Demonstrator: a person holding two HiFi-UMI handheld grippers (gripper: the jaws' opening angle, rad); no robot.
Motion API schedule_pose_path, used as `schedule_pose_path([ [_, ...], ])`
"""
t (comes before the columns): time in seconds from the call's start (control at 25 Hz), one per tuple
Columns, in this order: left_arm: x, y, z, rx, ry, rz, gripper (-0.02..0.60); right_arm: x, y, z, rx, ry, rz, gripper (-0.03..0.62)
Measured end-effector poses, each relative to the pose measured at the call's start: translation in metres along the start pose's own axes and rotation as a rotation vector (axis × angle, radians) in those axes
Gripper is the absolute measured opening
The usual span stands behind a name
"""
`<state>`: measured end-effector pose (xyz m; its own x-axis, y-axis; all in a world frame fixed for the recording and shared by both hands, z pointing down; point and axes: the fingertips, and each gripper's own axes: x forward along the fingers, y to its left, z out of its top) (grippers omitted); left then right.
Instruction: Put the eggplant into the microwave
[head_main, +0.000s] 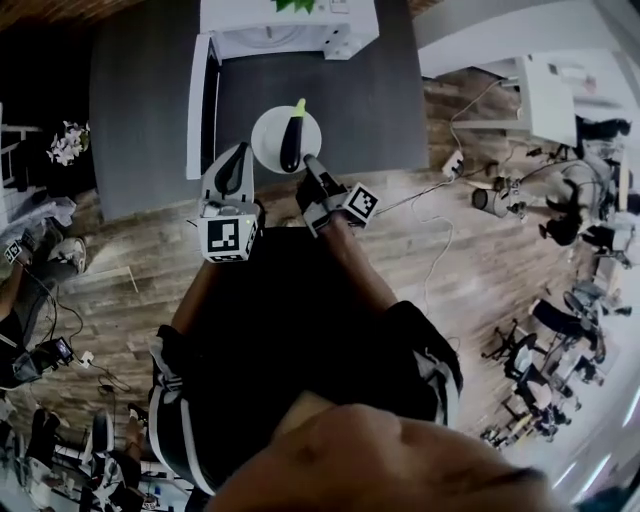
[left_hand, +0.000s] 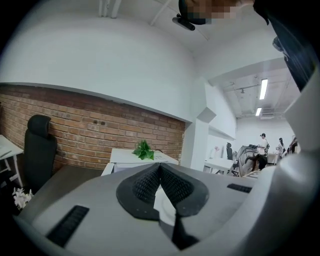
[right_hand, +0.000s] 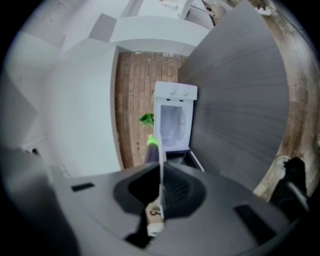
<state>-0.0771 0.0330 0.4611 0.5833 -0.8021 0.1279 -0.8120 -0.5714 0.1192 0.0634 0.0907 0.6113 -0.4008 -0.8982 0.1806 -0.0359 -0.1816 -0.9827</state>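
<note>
A dark purple eggplant (head_main: 291, 143) with a green stem lies on a white plate (head_main: 266, 140) on the dark grey table (head_main: 150, 100), in front of the white microwave (head_main: 290, 25). The microwave door (head_main: 200, 105) hangs open to the left. My right gripper (head_main: 311, 165) is shut on the plate's near right rim. In the right gripper view the plate (right_hand: 161, 165) runs edge-on between the jaws of that gripper (right_hand: 161, 187), with the eggplant (right_hand: 151, 150) and the open microwave (right_hand: 174, 122) beyond. My left gripper (head_main: 238, 160) sits just left of the plate, shut and empty (left_hand: 160, 167).
A green plant (left_hand: 144, 149) stands on the microwave (left_hand: 135, 159). A black office chair (left_hand: 37, 145) is at the table's left against a brick wall. Cables and a power strip (head_main: 452, 163) lie on the wooden floor to the right of the table.
</note>
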Motion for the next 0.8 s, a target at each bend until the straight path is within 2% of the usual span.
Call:
schedule_pose_path([
  [0.16, 0.006, 0.020, 0.000, -0.009, 0.008, -0.034, 0.037, 0.022, 0.001, 0.003, -0.006, -0.030, -0.012, 0.041],
  [0.36, 0.012, 0.042, 0.005, -0.022, 0.006, -0.040, 0.037, 0.051, 0.007, 0.008, -0.017, -0.046, 0.005, 0.041],
  [0.48, 0.014, 0.049, 0.004, -0.039, 0.005, -0.025, 0.037, 0.064, 0.006, 0.009, 0.003, -0.043, 0.004, 0.041],
  [0.8, 0.018, 0.061, 0.011, -0.056, -0.019, 0.046, 0.037, 0.094, 0.005, 0.024, -0.027, 0.004, 0.008, 0.041],
])
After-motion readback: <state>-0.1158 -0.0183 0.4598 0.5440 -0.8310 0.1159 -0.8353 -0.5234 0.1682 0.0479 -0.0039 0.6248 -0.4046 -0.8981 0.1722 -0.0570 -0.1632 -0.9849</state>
